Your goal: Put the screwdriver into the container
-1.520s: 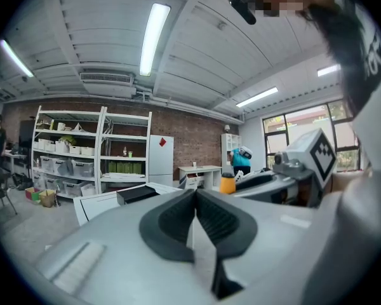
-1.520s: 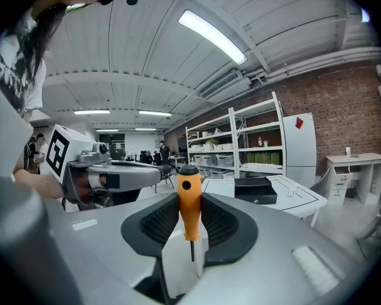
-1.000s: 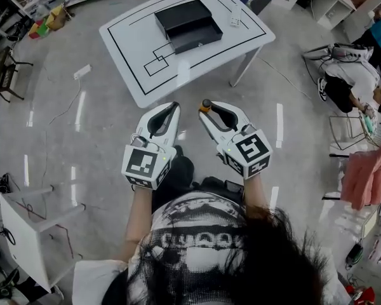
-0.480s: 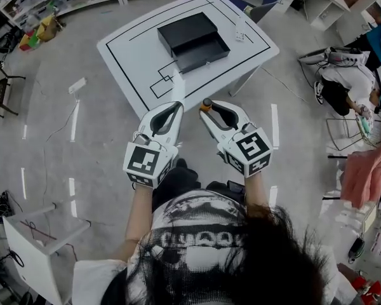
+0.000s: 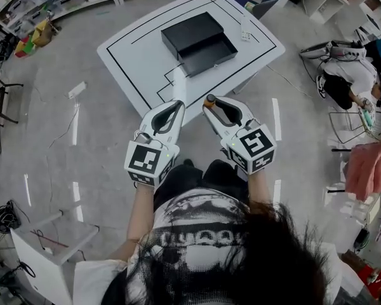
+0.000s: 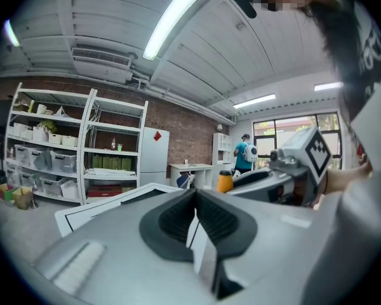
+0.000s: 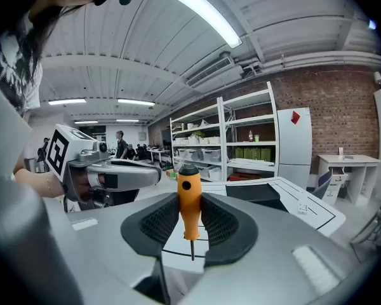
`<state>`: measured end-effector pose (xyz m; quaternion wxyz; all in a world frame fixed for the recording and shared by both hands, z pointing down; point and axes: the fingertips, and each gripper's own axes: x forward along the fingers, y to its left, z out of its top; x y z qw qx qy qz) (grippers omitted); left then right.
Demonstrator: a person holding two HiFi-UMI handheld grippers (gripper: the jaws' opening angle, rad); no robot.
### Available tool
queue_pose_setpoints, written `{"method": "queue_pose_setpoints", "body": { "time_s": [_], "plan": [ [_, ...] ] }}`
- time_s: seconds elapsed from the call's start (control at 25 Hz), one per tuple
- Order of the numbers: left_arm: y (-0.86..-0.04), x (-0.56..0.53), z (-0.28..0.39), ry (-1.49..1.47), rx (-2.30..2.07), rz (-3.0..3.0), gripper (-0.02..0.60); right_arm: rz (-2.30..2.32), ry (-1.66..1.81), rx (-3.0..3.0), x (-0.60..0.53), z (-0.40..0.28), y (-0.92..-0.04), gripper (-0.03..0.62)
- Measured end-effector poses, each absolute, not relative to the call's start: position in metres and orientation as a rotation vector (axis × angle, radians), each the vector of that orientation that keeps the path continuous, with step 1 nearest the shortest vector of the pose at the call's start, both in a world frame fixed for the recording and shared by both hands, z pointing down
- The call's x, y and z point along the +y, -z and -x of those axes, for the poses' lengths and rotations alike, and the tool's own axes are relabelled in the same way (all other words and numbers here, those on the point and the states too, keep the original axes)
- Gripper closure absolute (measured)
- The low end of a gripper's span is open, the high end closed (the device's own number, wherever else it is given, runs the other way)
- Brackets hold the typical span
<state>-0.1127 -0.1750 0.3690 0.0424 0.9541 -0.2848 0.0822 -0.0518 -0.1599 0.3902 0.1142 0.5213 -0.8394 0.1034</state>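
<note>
An orange screwdriver (image 7: pixel 189 202) with a black cap stands upright between the pads of my right gripper (image 7: pixel 190 216), its thin shaft pointing down. In the head view the right gripper (image 5: pixel 211 104) is shut on the screwdriver (image 5: pixel 210 98) just short of the white table's (image 5: pixel 133 49) near edge. The black open container (image 5: pixel 200 40) sits on the middle of that table, ahead of both grippers, and shows as a dark box (image 7: pixel 254 192) in the right gripper view. My left gripper (image 5: pixel 176 107) is beside the right one, shut and empty (image 6: pixel 194 199).
A small white tag (image 5: pixel 244 27) lies on the table right of the container. A person (image 5: pixel 346 75) sits at the right by a pink cloth (image 5: pixel 368 167). Shelving (image 5: pixel 44 5) lines the far left, a white stand (image 5: pixel 44 246) is at lower left, and a power strip (image 5: pixel 76 89) lies on the floor.
Both grippers have moved forward toward the table, which now sits closer to their tips. The screwdriver stays held in the right gripper.
</note>
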Motion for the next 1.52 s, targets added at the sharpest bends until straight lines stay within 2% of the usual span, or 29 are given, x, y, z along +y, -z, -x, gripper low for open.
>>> {"method": "queue_pose_setpoints", "body": {
  "time_s": [0.56,1.52],
  "plan": [
    [-0.379,-0.192,0.094,-0.242,-0.86,-2.915,0.581,-1.54,-0.304,-2.427,-0.183,0.025,-0.401,0.479],
    [-0.398,-0.333,0.011,-0.332,-1.154,-2.775,0.581,-1.336,-0.195,-2.444,-0.352,-0.09,-0.419,0.479]
  ]
}}
